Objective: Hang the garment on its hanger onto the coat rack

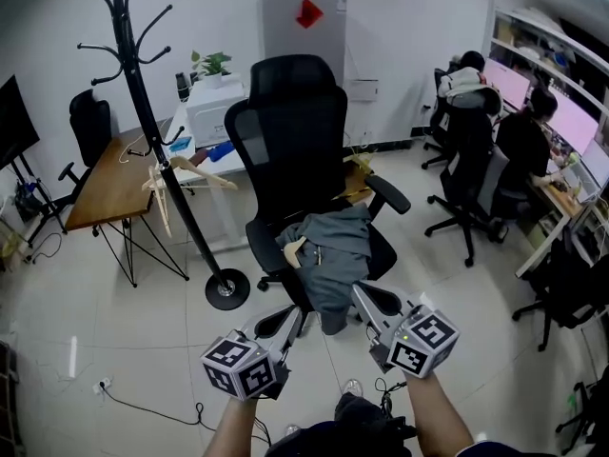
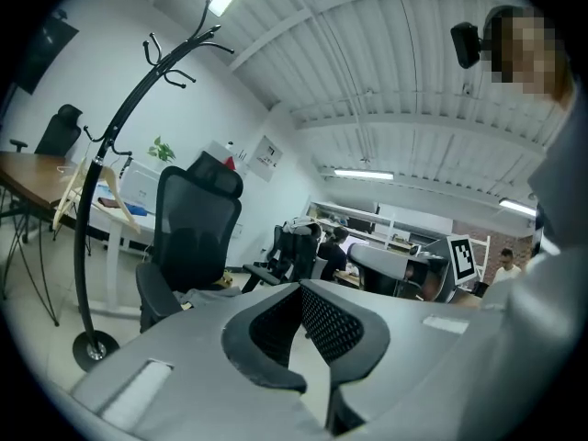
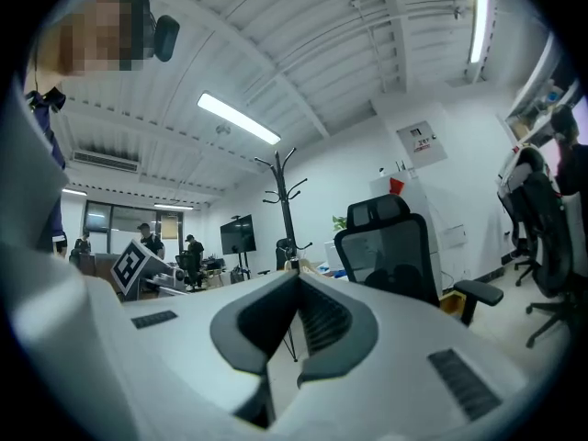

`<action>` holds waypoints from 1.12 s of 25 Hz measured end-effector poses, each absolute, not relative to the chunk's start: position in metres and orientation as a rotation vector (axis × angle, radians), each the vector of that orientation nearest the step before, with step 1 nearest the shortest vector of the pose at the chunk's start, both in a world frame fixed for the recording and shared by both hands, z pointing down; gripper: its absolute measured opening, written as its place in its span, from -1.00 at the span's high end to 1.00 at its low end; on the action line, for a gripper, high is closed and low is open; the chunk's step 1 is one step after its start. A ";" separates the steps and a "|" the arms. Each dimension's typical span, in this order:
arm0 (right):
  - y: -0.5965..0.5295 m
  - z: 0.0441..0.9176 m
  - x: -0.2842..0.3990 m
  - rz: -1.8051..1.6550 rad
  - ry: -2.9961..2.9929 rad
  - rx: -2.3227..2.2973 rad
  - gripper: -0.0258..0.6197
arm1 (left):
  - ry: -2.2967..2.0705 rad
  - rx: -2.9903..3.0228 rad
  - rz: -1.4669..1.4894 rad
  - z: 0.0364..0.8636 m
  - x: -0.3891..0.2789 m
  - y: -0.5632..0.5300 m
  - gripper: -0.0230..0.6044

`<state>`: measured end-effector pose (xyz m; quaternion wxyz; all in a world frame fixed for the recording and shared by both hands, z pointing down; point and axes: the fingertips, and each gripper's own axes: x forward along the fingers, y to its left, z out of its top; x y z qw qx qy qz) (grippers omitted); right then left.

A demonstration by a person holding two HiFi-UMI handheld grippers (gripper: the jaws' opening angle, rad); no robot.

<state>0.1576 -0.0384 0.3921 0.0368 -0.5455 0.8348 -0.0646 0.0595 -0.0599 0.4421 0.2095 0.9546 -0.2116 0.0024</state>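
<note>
A grey garment (image 1: 333, 250) lies crumpled on the seat of a black office chair (image 1: 295, 131), with the end of a wooden hanger (image 1: 293, 249) showing at its left side. The black coat rack (image 1: 143, 93) stands left of the chair, its round base (image 1: 228, 288) on the floor. An empty wooden hanger (image 1: 181, 174) hangs on it. My left gripper (image 1: 291, 316) and right gripper (image 1: 361, 292) are level, just short of the seat's front edge. Both are shut with nothing between the jaws. The left gripper view shows the rack (image 2: 110, 154) and chair (image 2: 193, 228); the right gripper view shows the rack (image 3: 283, 200) beyond the jaws.
A wooden desk (image 1: 109, 174) and a white cabinet (image 1: 214, 112) stand behind the rack. At the right, people sit on office chairs (image 1: 471, 160) along a desk (image 1: 561, 208) with monitors. A cable (image 1: 143, 407) lies on the floor at the lower left.
</note>
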 end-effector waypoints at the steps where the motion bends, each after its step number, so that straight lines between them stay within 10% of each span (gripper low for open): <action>1: -0.045 0.391 0.166 -0.193 2.571 -1.661 0.92 | -0.604 2.652 0.003 0.442 0.068 -0.066 0.93; 28: -0.153 0.380 0.278 -0.203 2.640 -1.568 0.92 | -0.817 2.652 0.028 0.430 0.169 -0.167 0.93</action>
